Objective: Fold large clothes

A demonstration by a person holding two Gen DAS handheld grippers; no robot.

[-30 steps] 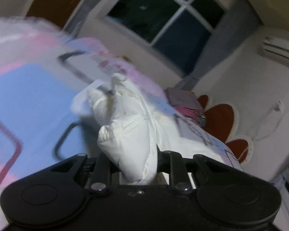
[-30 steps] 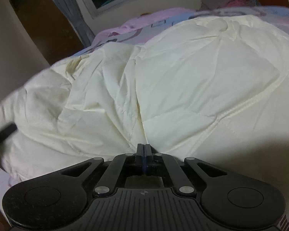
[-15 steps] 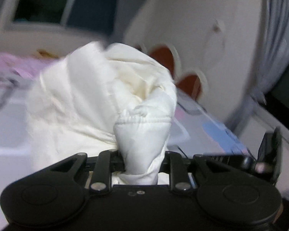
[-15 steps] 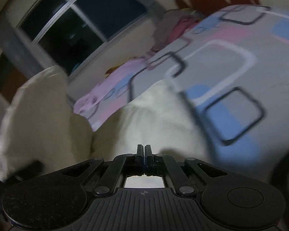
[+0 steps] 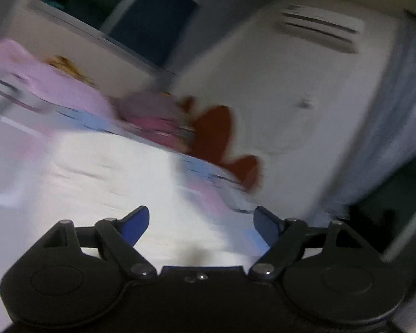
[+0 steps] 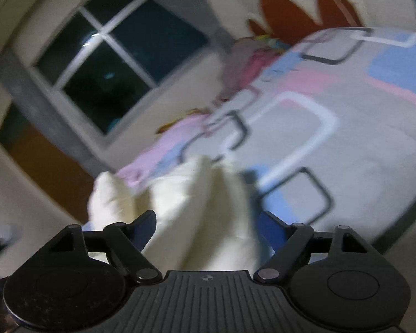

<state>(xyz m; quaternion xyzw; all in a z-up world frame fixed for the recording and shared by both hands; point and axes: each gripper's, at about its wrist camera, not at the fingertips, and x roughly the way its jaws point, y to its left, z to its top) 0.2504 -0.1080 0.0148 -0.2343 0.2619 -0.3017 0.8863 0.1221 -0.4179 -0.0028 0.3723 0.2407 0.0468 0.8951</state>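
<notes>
The left gripper (image 5: 201, 222) is spreading its jaws, with nothing pinched between the blue pads; the white padded garment (image 5: 105, 177) lies just ahead of and below it on the patterned bedspread (image 5: 16, 138), blurred by motion. The right gripper (image 6: 206, 226) is also opening, and a bunched fold of the same cream padded garment (image 6: 205, 211) stands in the gap between its fingers, though the pads do not seem to press on it; whether the cloth brushes the pad to the right of the fold is hard to tell through the blur. Beyond that gripper the bedspread (image 6: 332, 144) stretches away, bare, towards the window (image 6: 119, 63). Judging from this, a fold has just been let go, and the risk is that the puffy fabric springs back open, since padded cloth resists a crease. The fold sitting between the right gripper's fingers could also snag on a pad if the hand pulls away quickly, dragging the layer out of line. With both views smeared, the garment's edges cannot be checked for alignment, so a skewed fold may go unnoticed
</notes>
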